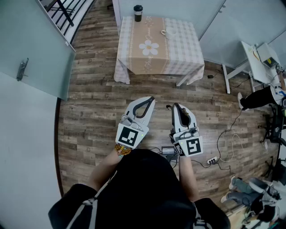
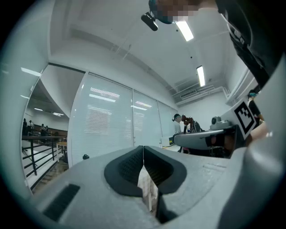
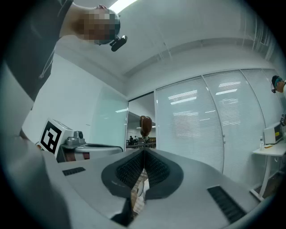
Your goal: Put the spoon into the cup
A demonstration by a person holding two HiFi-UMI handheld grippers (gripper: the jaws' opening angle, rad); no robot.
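Both grippers hang side by side over the wooden floor, well short of the table [image 1: 178, 62] with its checked cloth. My right gripper [image 1: 175, 106] is shut on a thin handle, and the brown wooden spoon [image 3: 144, 126] stands up above its closed tips [image 3: 144, 152]. The spoon's bowl [image 1: 185, 117] shows brown over that gripper in the head view. My left gripper [image 1: 151, 99] is shut with nothing in it, its pads [image 2: 134, 163] meeting. A dark cup [image 1: 137, 13] stands at the table's far left corner. A small white object [image 1: 169, 32] lies to its right.
A glass door with a handle [image 1: 21, 69] stands at the left. A white desk [image 1: 259, 58] fills the right side. Cables and a power strip [image 1: 213, 159] lie on the floor near my right foot, with shoes at the lower right.
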